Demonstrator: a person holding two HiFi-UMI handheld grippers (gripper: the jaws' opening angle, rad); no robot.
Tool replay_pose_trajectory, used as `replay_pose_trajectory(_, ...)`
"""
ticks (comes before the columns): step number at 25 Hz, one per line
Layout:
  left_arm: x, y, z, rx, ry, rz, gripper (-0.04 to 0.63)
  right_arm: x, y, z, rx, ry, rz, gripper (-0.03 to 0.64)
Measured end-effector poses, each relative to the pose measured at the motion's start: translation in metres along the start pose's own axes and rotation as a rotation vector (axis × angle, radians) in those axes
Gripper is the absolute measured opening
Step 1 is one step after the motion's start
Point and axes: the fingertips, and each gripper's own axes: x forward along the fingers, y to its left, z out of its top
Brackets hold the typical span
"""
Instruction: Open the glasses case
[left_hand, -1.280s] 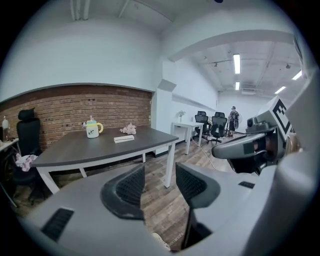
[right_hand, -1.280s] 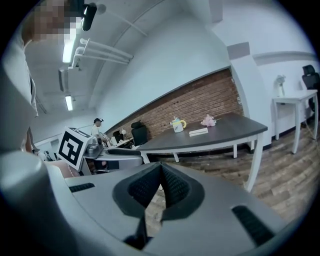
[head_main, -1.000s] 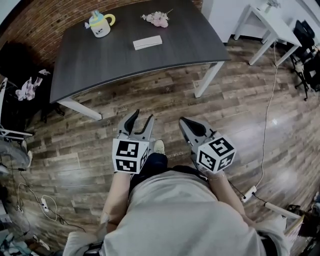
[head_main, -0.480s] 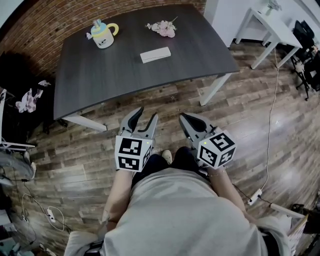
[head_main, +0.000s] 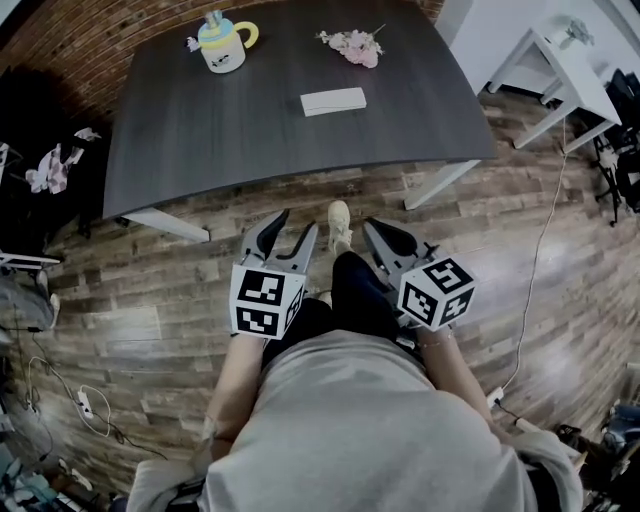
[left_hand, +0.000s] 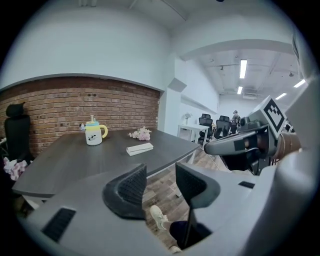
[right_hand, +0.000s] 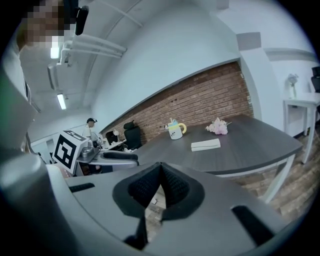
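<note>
The glasses case (head_main: 333, 101) is a flat white box lying closed on the dark grey table (head_main: 200, 140), right of its middle. It also shows in the left gripper view (left_hand: 139, 148) and the right gripper view (right_hand: 205, 145). Both grippers hang over the wooden floor, short of the table's near edge and well away from the case. My left gripper (head_main: 296, 225) stands open with nothing between its fingers (left_hand: 131, 186). My right gripper (head_main: 376, 229) is shut, its pads (right_hand: 172, 186) meeting on nothing.
A mug with a yellow handle (head_main: 223, 45) and a pink flower bunch (head_main: 352, 42) sit at the table's far side. A white table leg (head_main: 440, 183) stands ahead on the right. A white desk (head_main: 560, 60) and a floor cable (head_main: 535, 250) lie to the right.
The person has stepped toward the table, so its near edge is closer to both grippers. A foot has come forward between them. Neither gripper's jaws have changed.
</note>
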Motion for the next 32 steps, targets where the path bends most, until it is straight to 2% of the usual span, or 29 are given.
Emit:
replay_pose_trajectory(10, 0.042, 0.047, 0.003, -0.039, 0.032, 0.055, 0.190, 0.059, -0.024, 0.016, -0.002, 0.038, 0.099, 0.008)
replay_pose_trajectory(19, 0.112, 0.080, 0.019, -0.049, 0.063, 0.076, 0.190, 0.115, -0.090, 0.038, 0.035, 0.070, 0.123, 0.008)
replay_pose_trajectory(32, 0.206, 0.136, 0.072, 0.011, 0.080, 0.139, 0.190, 0.180, -0.174, 0.106, 0.022, 0.075, 0.172, 0.008)
